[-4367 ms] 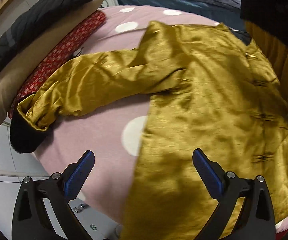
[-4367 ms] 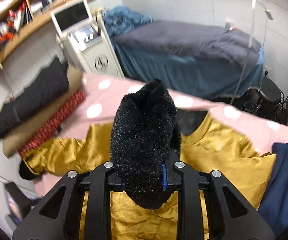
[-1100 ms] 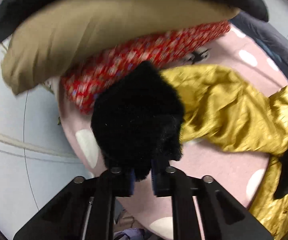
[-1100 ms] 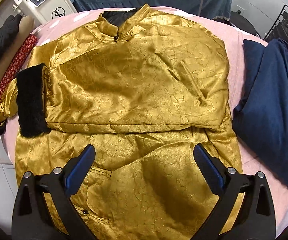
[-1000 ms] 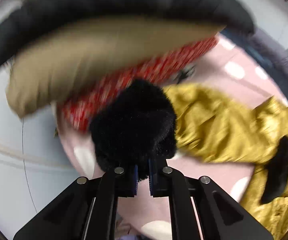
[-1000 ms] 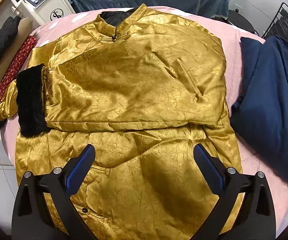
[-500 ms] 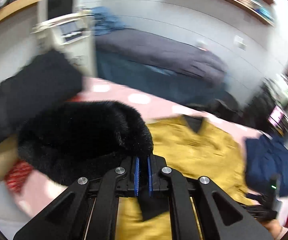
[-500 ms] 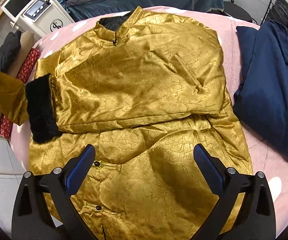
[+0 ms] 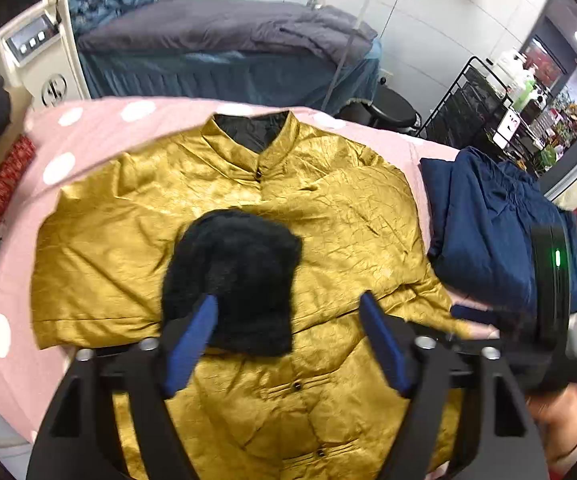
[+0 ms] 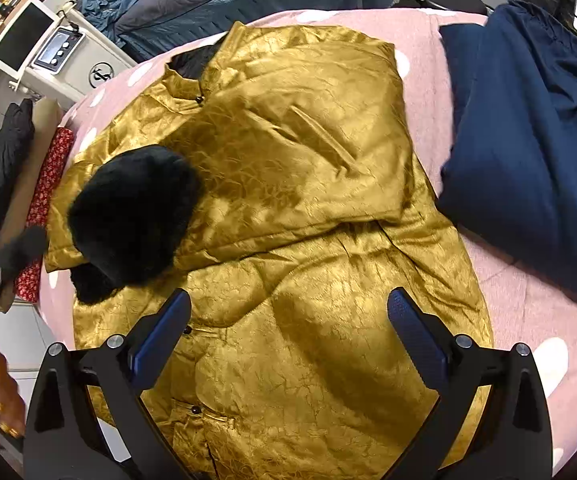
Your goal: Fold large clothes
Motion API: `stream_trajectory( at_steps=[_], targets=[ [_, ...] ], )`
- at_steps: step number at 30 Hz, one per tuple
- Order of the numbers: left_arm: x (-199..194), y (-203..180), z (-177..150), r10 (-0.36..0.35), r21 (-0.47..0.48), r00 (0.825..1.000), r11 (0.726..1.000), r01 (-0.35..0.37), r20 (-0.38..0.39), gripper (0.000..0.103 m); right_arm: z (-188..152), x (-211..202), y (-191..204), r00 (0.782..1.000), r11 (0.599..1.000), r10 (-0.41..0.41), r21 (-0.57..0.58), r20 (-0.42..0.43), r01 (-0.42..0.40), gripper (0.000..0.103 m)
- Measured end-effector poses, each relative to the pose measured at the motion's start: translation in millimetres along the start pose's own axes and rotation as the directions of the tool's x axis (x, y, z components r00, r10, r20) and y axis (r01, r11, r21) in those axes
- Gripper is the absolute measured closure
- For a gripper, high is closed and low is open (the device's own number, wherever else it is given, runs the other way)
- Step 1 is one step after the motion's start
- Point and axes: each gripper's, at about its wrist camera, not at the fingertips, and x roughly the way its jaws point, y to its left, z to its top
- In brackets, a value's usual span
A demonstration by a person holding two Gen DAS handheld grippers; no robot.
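Gold jacket (image 9: 328, 216) lies flat on the pink spotted cover (image 9: 88, 128). Your L gripper (image 9: 288, 344) is opening, black fur cuff (image 9: 232, 276) dropping free onto the chest. R gripper (image 10: 288, 348) is wide, empty. Let the cuff settle, then back off w/o snagging fur.

The gold jacket (image 10: 296, 184) is glossy, crinkled satin-like cloth; its black cuff (image 10: 132, 216) is matt, fluffy fur or plush. The pink dotted cover (image 10: 528, 320) looks soft and matt — as does the navy garment (image 10: 528, 128). Both grippers' fingers (image 10: 160, 332) are matt black plastic with textured blue pads.
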Motion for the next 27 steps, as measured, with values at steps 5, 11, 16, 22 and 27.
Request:
stream_trajectory(
  at_steps=[5,11,16,22,27],
  targets=[
    [-13.4,43.2,-28.3,0.145,-0.022,0.989,0.989,-0.146,-0.02,0.018,15.1,6.6,22.5,0.995,0.994,0.099,-0.037,-0.018,-0.1,0.006],
    [-18.7,132.3,-81.1,0.257,-0.261,0.954,0.92,-0.291,-0.156,0.018,32.2,28.4,72.5,0.973,0.972,0.221,-0.07,-0.068,-0.226,0.006],
    [-35.8,173.7,-112.6,0.329,-0.34,0.922,0.859,-0.382,-0.205,0.018,41.2,42.3,120.5,0.952,0.947,0.295,-0.106,-0.084,-0.303,0.01],
    [-40.7,181.2,-123.4,0.325,-0.397,0.922,0.833,-0.385,-0.212,0.018,44.0,60.4,154.1,0.948,0.939,0.285,-0.155,-0.141,-0.306,0.077],
    [-38.9,171.1,-119.3,0.304,-0.402,0.933,0.843,-0.358,-0.193,0.018,55.8,22.3,150.5,0.958,0.922,0.286,-0.266,-0.022,-0.281,0.087]
  ],
)
